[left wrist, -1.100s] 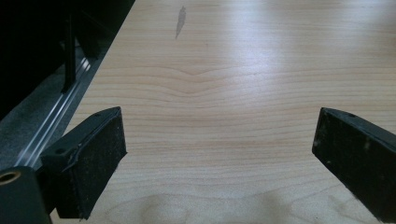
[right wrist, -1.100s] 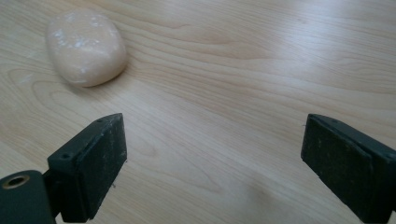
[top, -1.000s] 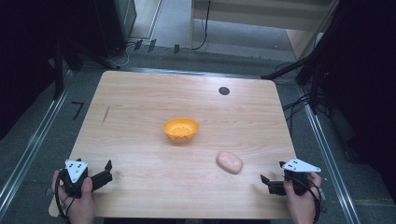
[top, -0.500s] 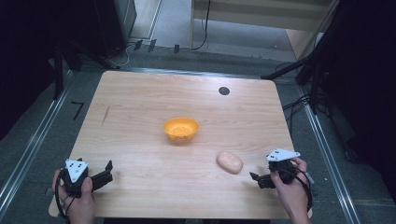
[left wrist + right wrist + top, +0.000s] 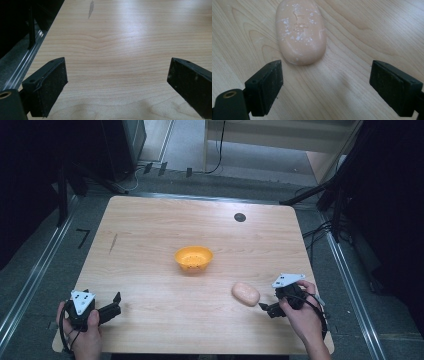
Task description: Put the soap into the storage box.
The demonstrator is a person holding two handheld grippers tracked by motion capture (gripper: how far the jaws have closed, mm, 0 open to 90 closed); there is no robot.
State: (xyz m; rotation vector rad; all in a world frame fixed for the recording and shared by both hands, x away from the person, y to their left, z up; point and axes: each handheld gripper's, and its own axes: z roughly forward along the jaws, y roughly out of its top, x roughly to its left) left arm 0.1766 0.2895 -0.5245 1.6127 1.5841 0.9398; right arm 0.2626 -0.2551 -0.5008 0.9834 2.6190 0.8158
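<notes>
The pink soap bar (image 5: 245, 294) lies flat on the desk (image 5: 150, 245), toward its near right part, below and right of the orange bowl (image 5: 193, 258) and well apart from it. The right gripper (image 5: 265, 307) sits just beside the bar, jaws spread and just now narrowing, nothing between them yet; in the right gripper view the bar (image 5: 300, 31) lies ahead of the pads. The left gripper (image 5: 116, 304) rests at the near left corner, jaws spread over bare wood. The step in hand looks like reaching for the bar: go in low, straddle its short width, and close gently, since soap slips. Its long axis runs slightly diagonally across the desk, roughly along the right gripper's line of approach.
</notes>
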